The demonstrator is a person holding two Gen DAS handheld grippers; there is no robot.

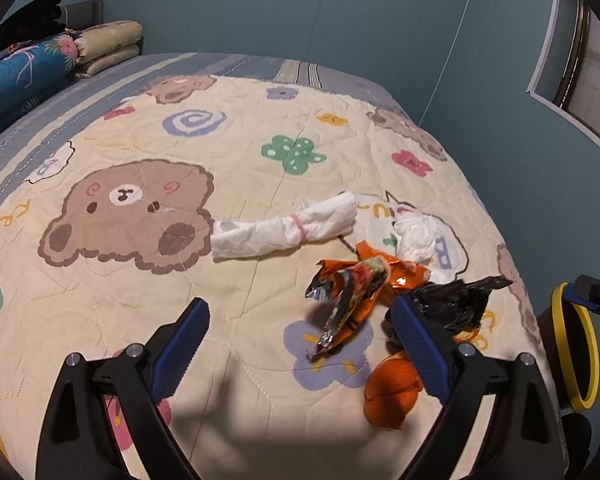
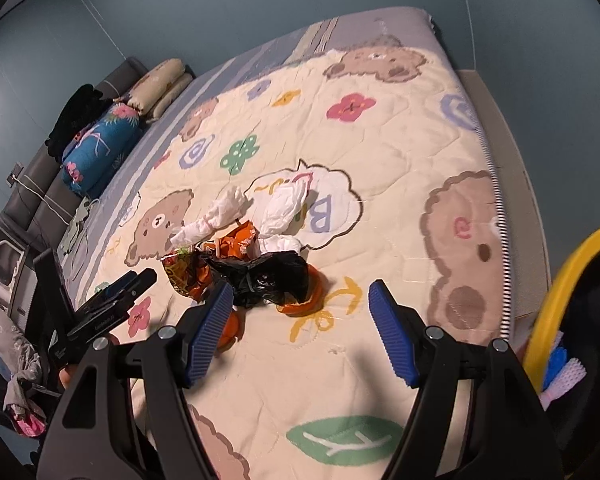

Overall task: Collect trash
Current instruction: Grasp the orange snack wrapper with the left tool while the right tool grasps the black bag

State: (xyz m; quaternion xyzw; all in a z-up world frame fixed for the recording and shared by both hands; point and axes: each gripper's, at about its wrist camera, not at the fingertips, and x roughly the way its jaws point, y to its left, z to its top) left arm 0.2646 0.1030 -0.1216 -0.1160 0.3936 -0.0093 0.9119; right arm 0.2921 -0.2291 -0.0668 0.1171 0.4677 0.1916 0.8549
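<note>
Left wrist view: the left gripper [image 1: 300,344] hangs released, its two blue pads spread wide with nothing between them, above a bed [image 1: 228,412] covered by a cream quilt printed with bears and flowers. The trash lies in a loose cluster ahead and to the right of this gripper: a crumpled snack wrapper [image 1: 350,296] sits just beyond the gap, its long axis running toward and away from the gripper; a black plastic bag [image 1: 456,300] lies behind the right pad; orange peel [image 1: 392,392] lies nearest, under that same pad. Farther off, a rolled white tissue bundle [image 1: 284,228] tied with a pink band stretches left to right, with a crumpled white tissue [image 1: 416,236] to its right. A yellow-rimmed bin [image 1: 580,344] shows at the right edge. Right wrist view: the right gripper [image 2: 300,332] is likewise released and empty. From here the same cluster lies ahead and to the left: the black bag [image 2: 268,280] sits just past the left pad, the wrapper [image 2: 188,272] beyond it to the left. The bin [image 2: 560,280] stands close on this gripper's right, beside the bed. The wrapper looks the likelier pick for the left gripper, the bag for the right.
</note>
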